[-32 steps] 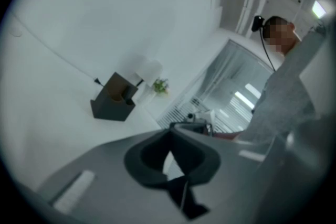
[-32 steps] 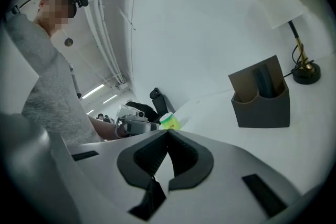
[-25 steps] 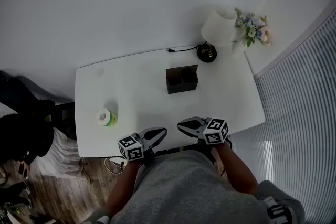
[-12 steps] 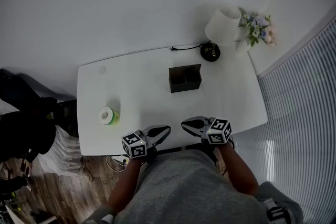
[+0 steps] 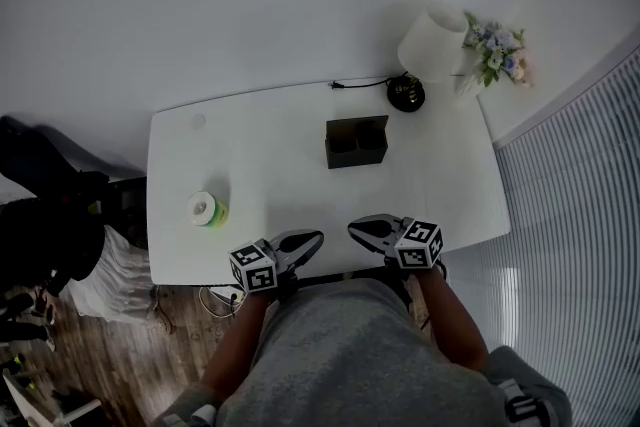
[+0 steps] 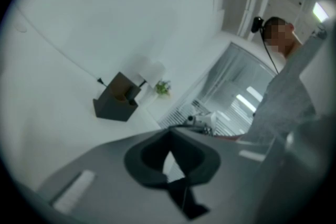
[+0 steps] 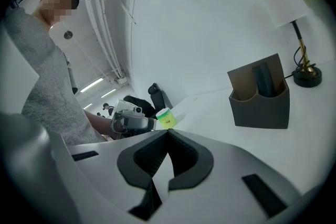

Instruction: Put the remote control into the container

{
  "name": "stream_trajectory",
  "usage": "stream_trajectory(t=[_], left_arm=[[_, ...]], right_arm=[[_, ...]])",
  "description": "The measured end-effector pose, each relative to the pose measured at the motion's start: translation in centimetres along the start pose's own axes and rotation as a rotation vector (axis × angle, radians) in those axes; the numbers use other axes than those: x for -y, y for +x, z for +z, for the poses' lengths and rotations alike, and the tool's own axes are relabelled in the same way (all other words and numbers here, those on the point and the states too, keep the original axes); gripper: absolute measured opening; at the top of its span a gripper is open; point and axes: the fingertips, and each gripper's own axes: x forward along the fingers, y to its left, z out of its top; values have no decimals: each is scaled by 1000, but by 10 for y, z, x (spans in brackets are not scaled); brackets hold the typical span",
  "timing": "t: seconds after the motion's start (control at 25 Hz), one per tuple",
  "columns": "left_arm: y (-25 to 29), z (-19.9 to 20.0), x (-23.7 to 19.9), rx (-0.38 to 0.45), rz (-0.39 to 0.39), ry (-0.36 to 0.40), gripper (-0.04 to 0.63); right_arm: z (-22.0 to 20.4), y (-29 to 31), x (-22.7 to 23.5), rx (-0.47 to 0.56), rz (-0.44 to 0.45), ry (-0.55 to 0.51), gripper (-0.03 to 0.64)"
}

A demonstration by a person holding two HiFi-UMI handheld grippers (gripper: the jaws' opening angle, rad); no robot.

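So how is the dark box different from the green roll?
The box is dark with straight sides; the roll is round, white and green. The box stands mid-table near the lamp; the roll sits toward the left edge. The box has two pockets; the roll looks like one ring. Both rest on the white table, untouched.

Lamp, flowers at table far corner; green roll left.
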Motion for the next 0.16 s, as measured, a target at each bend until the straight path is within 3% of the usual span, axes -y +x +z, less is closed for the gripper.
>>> stream_trajectory(t=[0.16], left_arm=[[0, -1, 0, 1, 1, -8, 0]], right_arm=[[-4, -1, -1, -2, 1, 3, 15]])
